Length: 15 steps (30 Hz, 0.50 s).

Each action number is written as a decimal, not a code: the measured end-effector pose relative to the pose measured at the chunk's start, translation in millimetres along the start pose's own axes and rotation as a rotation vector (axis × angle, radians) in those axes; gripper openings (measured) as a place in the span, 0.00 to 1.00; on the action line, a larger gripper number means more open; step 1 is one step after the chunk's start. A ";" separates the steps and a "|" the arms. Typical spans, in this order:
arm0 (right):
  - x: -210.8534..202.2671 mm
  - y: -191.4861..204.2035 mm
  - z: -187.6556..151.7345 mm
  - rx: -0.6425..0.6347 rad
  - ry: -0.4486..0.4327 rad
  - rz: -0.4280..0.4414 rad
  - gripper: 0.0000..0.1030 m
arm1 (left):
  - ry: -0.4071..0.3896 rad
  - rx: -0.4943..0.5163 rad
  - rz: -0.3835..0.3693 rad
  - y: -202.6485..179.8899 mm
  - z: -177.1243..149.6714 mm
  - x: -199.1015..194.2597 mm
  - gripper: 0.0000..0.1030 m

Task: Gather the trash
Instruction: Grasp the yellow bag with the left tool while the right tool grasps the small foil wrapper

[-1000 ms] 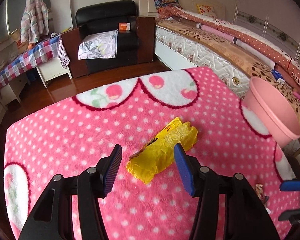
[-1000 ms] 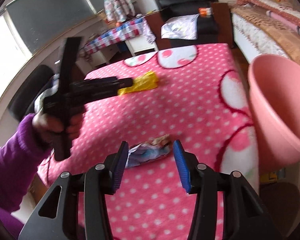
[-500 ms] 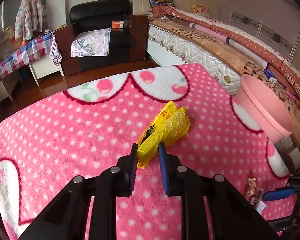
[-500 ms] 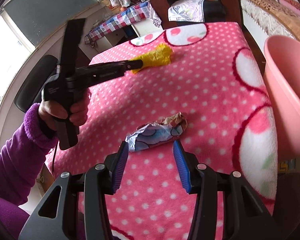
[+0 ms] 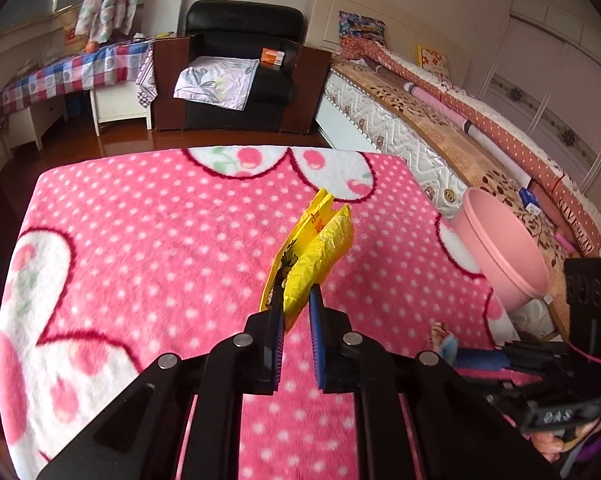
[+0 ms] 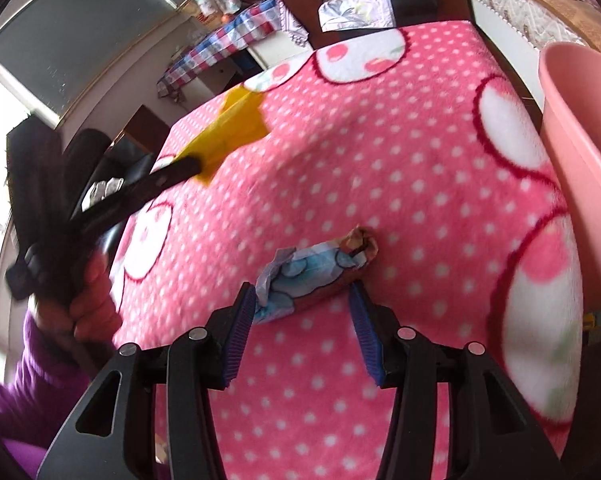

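A crumpled yellow wrapper hangs just above the pink dotted blanket, pinched at its near end by my left gripper, whose jaws are closing on it. The right wrist view shows the same yellow wrapper held up at the tip of the left gripper. A blue and white wrapper lies on the blanket between the fingers of my right gripper. That gripper's jaws are opening a little and its pads stand apart from the wrapper. A pink bin stands off the blanket's right edge.
A hand in a purple sleeve holds the left gripper. Beyond the blanket are a black armchair, a table under a checked cloth and a long bed. The pink bin rises close on the right.
My left gripper closed on the yellow wrapper and lifted it off the blanket. The right gripper came down until its fingers stand on either side of the blue wrapper.
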State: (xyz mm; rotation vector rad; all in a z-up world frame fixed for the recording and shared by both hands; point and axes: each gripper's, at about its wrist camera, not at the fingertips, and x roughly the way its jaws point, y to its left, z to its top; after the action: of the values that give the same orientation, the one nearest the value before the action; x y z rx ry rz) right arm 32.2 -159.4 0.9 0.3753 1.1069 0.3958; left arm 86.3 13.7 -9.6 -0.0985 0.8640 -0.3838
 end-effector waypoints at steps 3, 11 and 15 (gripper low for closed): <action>6.0 3.0 10.2 0.000 -0.015 -0.014 0.48 | -0.016 -0.034 -0.002 5.0 -5.1 -11.9 0.10; 18.0 13.5 19.6 -0.012 -0.058 -0.063 0.48 | -0.021 -0.098 0.027 14.7 -17.9 -30.6 0.10; 22.1 22.9 21.8 -0.051 -0.065 -0.107 0.44 | -0.034 -0.112 0.027 16.7 -20.6 -44.3 0.10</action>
State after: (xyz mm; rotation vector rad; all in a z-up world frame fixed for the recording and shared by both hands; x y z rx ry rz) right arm 57.9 -130.9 3.3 0.2813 1.0464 0.3143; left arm 49.5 47.0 5.0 -0.1965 0.8522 -0.3073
